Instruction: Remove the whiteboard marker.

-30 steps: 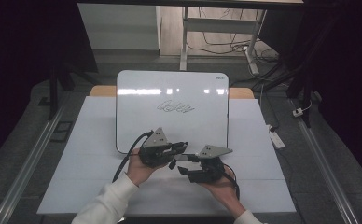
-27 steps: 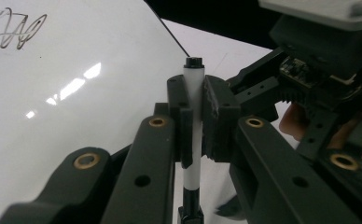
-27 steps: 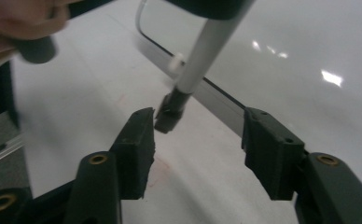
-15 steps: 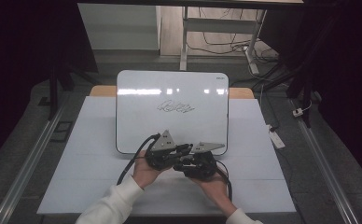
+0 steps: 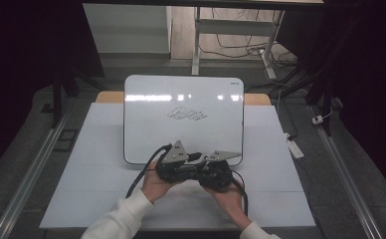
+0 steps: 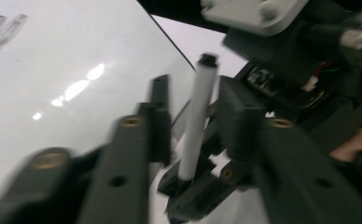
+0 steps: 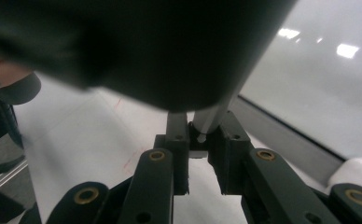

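Between the jaws of the left gripper [image 6: 195, 93] stands a marker [image 6: 195, 121], a slim white plastic tube with a dark end. These jaws have just been opening and now stand part open. There is a clear gap between the marker and the pad on one side, and the other pad sits close by, so the left gripper no longer seems to pinch it.

The marker's long axis runs roughly along the left jaws, with the dark end pointing away from them. Its near end sits low between them, in the grip of the right gripper [image 7: 200, 135]. The right jaws have just been closing and are now narrow, their flat black pads pressed on the rounded pale end of the marker. From the right jaws, the marker points forward and up toward the left gripper's dark, blurred body.

So the right hand is the holder, and I judge the coming move to be the left gripper backing straight off along the marker's length.

Just beyond both grippers lies a whiteboard [image 5: 181, 99], glossy and rounded at the corners, with a dark rim and a scribble [image 5: 187, 115] farther out. It rests on a matte white table [image 5: 96, 174].
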Demonstrator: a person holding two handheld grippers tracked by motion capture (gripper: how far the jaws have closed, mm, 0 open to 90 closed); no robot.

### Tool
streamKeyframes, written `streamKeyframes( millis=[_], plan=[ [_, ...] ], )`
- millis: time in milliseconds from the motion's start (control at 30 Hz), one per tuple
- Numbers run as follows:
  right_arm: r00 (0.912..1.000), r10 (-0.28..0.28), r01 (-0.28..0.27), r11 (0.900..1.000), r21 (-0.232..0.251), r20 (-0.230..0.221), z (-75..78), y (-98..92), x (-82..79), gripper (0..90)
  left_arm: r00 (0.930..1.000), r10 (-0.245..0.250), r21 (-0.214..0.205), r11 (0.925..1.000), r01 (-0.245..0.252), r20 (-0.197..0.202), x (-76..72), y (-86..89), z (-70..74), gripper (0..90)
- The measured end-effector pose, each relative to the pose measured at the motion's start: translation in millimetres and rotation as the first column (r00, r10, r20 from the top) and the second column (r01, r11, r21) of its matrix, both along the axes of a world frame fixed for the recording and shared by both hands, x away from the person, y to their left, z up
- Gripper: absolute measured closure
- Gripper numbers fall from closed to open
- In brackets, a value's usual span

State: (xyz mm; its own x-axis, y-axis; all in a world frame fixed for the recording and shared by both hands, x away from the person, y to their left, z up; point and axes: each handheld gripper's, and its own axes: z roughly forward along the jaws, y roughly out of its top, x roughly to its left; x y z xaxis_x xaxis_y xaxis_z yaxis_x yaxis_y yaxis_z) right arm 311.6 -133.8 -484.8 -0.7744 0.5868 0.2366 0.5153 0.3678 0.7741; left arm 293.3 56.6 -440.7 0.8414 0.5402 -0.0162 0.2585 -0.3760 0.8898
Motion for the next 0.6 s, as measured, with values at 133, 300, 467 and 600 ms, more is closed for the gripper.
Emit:
streamKeyframes(
  millis=[133, 300, 467, 600],
  plan=[
    [0.9982, -0.015, 0.014, 0.9998, 0.016, 0.058, 5.1, -8.3, 0.3, 77.0, 0.9984, 0.052, -0.002, 0.9986, -0.052, -0.021, -5.9, 27.9, 3.2, 46.9],
    [0.9948, -0.037, 0.035, 0.9989, 0.032, 0.094, 8.4, -17.1, 2.3, 77.1, 0.9903, 0.115, 0.036, 0.9930, -0.113, -0.078, -14.3, 63.8, -2.8, 37.8],
    [0.9857, -0.050, 0.041, 0.9972, 0.063, 0.161, 14.8, -27.1, 3.5, 77.1, 0.9723, 0.184, 0.035, 0.9828, -0.181, -0.144, -29.1, 106.9, -16.6, 32.2],
    [0.9757, -0.070, 0.053, 0.9951, 0.084, 0.207, 20.7, -34.0, 2.8, 77.0, 0.9571, 0.224, 0.053, 0.9745, -0.218, -0.183, -42.9, 136.4, -30.2, 30.3]
  ],
)
